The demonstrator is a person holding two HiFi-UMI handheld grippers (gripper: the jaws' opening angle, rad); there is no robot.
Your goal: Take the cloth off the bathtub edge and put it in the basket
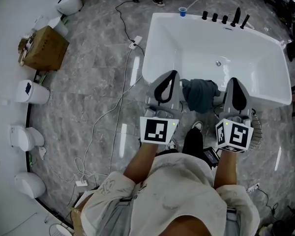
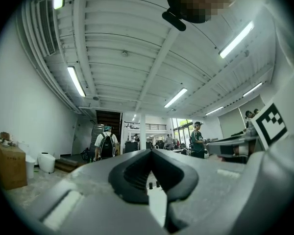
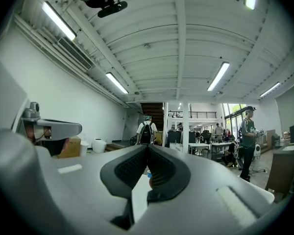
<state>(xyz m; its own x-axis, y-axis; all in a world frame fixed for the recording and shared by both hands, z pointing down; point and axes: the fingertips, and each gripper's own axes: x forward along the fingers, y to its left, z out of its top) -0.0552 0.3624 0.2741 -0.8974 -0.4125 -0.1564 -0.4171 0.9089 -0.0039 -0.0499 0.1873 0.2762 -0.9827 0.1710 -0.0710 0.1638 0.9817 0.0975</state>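
Observation:
A grey-blue cloth (image 1: 200, 94) hangs crumpled over the near edge of the white bathtub (image 1: 246, 65). My left gripper (image 1: 173, 74) sits just left of the cloth and my right gripper (image 1: 233, 80) just right of it, both pointing over the tub rim. In the left gripper view the left gripper (image 2: 149, 151) has its jaw tips meeting with nothing between them. The right gripper (image 3: 148, 146) looks the same in its own view, shut and empty. A wire basket (image 1: 257, 132) stands on the floor at the right, partly hidden behind the right marker cube. Neither gripper view shows the cloth.
A blue cup (image 1: 182, 12) and black taps (image 1: 225, 17) stand on the tub's far rim. White cables (image 1: 120, 97) trail across the marble floor at the left. A cardboard box (image 1: 44, 48) and white toilets (image 1: 32, 91) line the left wall. People (image 2: 106, 143) stand far off.

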